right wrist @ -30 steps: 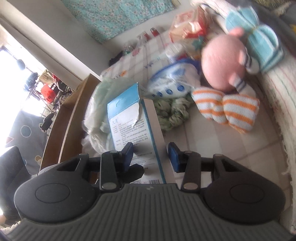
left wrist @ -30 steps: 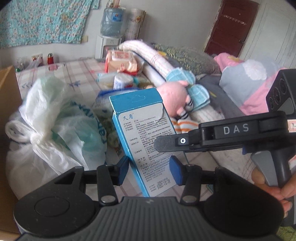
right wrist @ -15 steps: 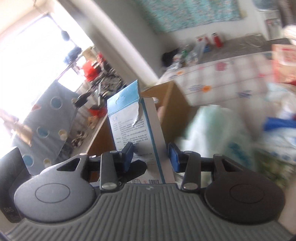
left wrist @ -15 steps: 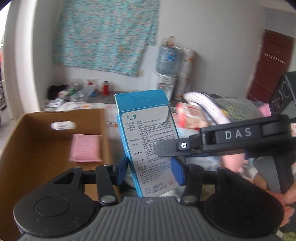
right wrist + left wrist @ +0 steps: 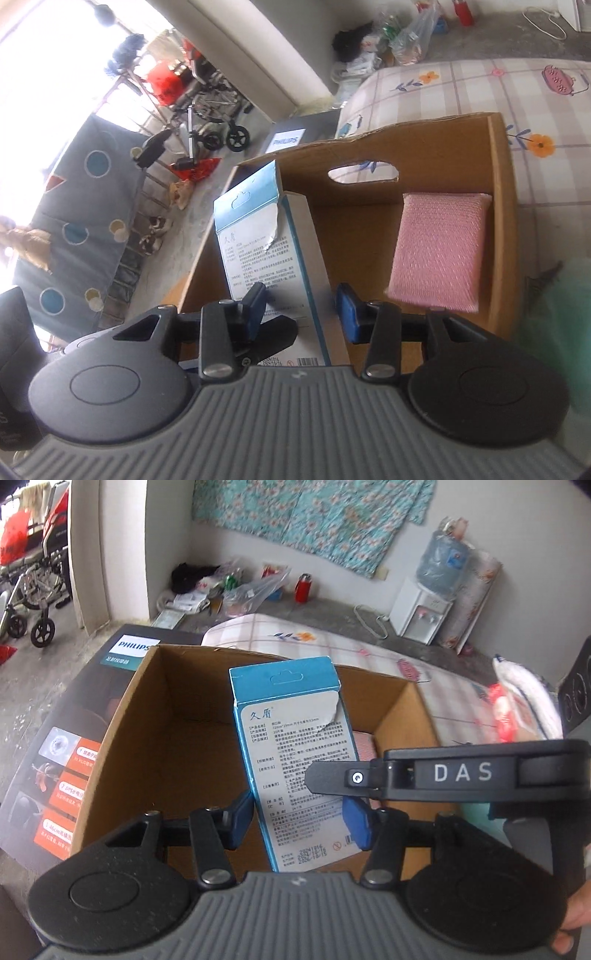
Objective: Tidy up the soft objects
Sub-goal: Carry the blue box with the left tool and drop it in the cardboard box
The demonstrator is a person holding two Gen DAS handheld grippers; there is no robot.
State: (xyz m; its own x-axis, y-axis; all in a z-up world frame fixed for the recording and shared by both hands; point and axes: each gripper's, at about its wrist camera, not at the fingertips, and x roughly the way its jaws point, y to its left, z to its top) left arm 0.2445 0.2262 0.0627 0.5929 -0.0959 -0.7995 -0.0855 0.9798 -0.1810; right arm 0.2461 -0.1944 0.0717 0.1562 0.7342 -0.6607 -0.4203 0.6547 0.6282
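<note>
A tall blue-and-white carton [image 5: 295, 757] stands upright between both grippers, over an open cardboard box [image 5: 155, 701]. My left gripper [image 5: 299, 823] has its blue pads against the carton's two narrow edges near the bottom. My right gripper [image 5: 301, 310] is shut on the same carton [image 5: 266, 251] across its other faces; its black finger [image 5: 443, 771] reaches in from the right in the left wrist view. A pink scrubbing pad [image 5: 439, 251] lies flat inside the cardboard box [image 5: 502, 221] at its right wall.
The cardboard box sits on a checked bed sheet [image 5: 332, 642]. A dark Philips box [image 5: 74, 720] lies flat to its left. A pale green plastic bag [image 5: 561, 314] is at the right. A wheelchair [image 5: 33, 590] and a water dispenser [image 5: 421, 609] stand further off.
Both grippers have swung left with the carton, from above the bags and plush toys on the bed to above the open cardboard box. The left jaws stand slightly wider.
</note>
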